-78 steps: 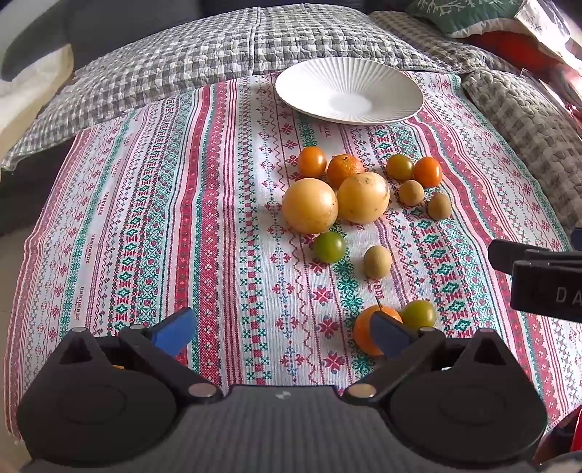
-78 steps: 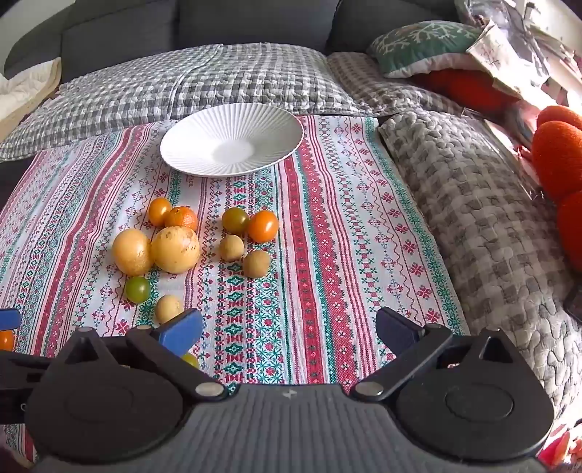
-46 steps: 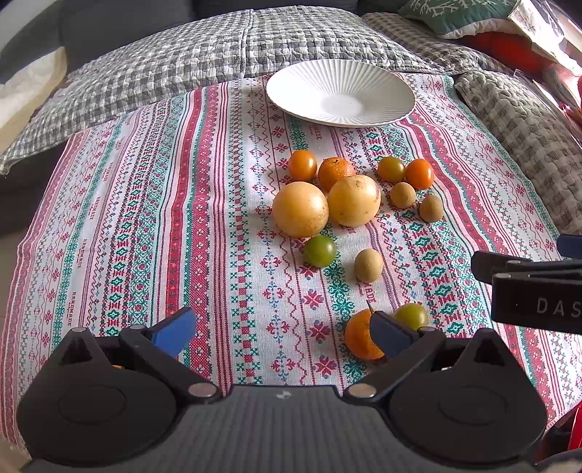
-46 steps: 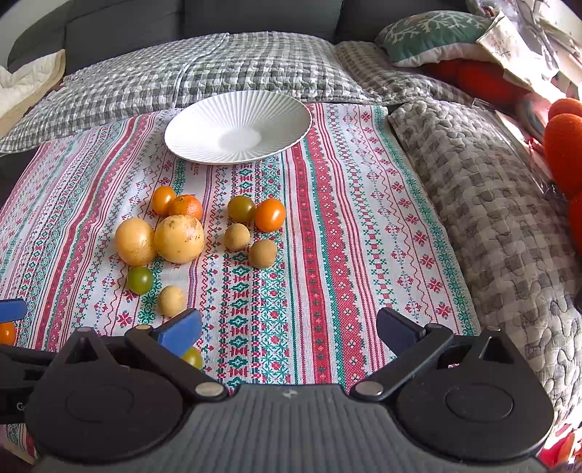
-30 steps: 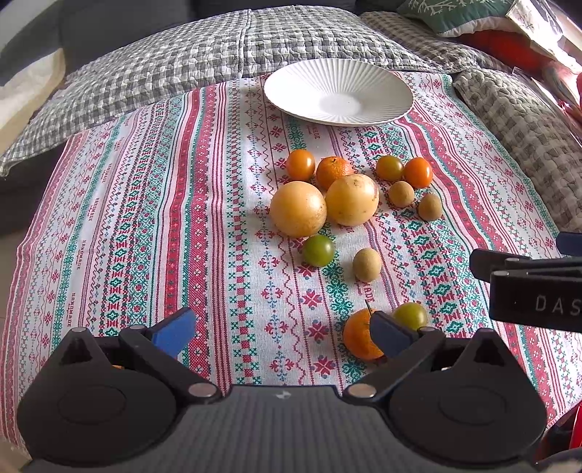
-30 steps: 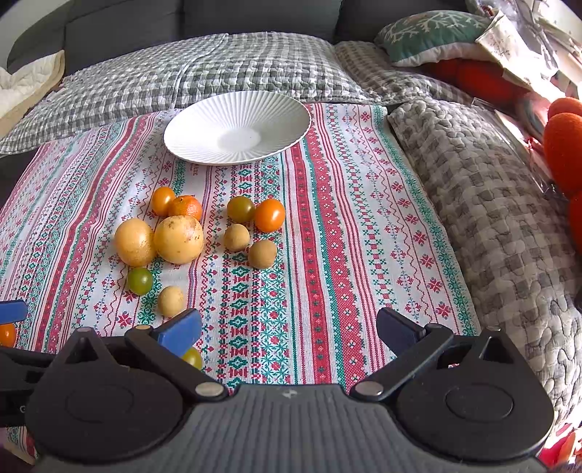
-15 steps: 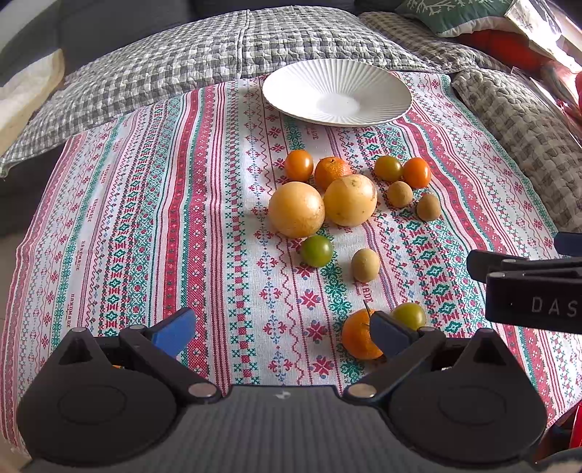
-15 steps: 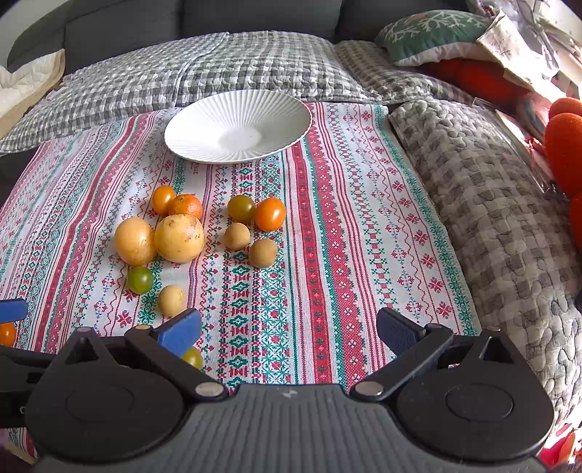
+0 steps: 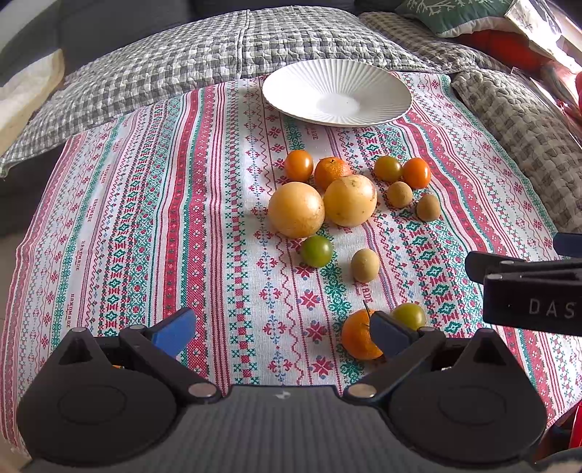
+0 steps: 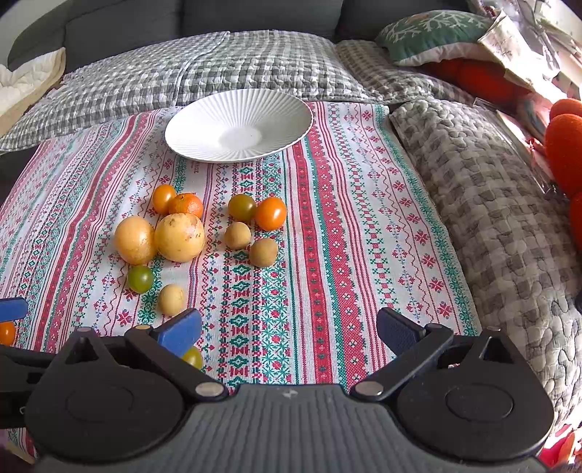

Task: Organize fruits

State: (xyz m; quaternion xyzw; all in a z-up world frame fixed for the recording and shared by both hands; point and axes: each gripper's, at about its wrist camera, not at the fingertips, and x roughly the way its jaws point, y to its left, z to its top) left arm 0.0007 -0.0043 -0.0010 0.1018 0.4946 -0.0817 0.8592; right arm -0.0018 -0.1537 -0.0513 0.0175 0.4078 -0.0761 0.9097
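Note:
Several fruits lie on a striped patterned cloth [image 9: 145, 225]. Two large yellow fruits [image 9: 296, 210] [image 10: 179, 237] sit side by side, with small orange tomatoes [image 9: 298, 165], a mandarin [image 9: 331, 169] and small brown fruits [image 9: 399, 194] around them. An empty white ribbed plate [image 9: 336, 92] [image 10: 238, 125] rests at the cloth's far edge. My left gripper [image 9: 280, 333] is open, hovering near the cloth's front; a mandarin [image 9: 358, 338] and a green tomato [image 9: 409, 314] lie by its right finger. My right gripper [image 10: 289, 333] is open with nothing between its fingers.
Grey checked quilts [image 10: 218, 62] surround the cloth at the back and right [image 10: 491, 203]. A green cushion [image 10: 433, 34] and red-orange plush items [image 10: 565, 145] lie at the far right. The other gripper's body [image 9: 531, 287] juts in at the right of the left wrist view.
Both grippers have barely shifted; the scene slid slightly left in the left wrist view. No fruit has moved and both grippers stayed open.

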